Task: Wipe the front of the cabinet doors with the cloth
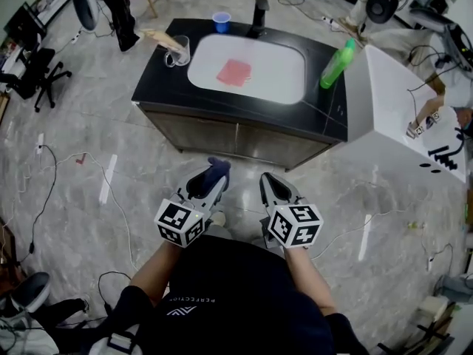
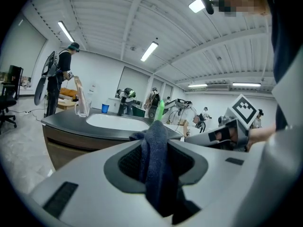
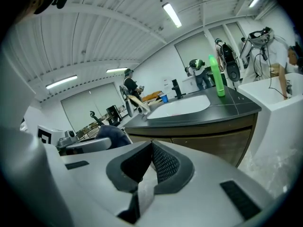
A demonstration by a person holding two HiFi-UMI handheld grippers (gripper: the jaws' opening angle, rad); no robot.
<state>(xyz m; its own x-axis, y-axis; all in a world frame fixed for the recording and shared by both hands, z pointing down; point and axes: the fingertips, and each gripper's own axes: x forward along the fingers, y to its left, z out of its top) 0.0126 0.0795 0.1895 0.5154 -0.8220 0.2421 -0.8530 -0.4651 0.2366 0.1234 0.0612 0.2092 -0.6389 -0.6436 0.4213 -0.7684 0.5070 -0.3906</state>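
Left hand-held gripper is clamping the dark blue cloth; right hand-held gripper is sitting closed, empty. Both are hovering short of the cabinet doors. Judged: approach step; the cloth needs pressing against a door front.

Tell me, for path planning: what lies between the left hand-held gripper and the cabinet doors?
Only bare floor before the cabinet doors, shown in the head view.
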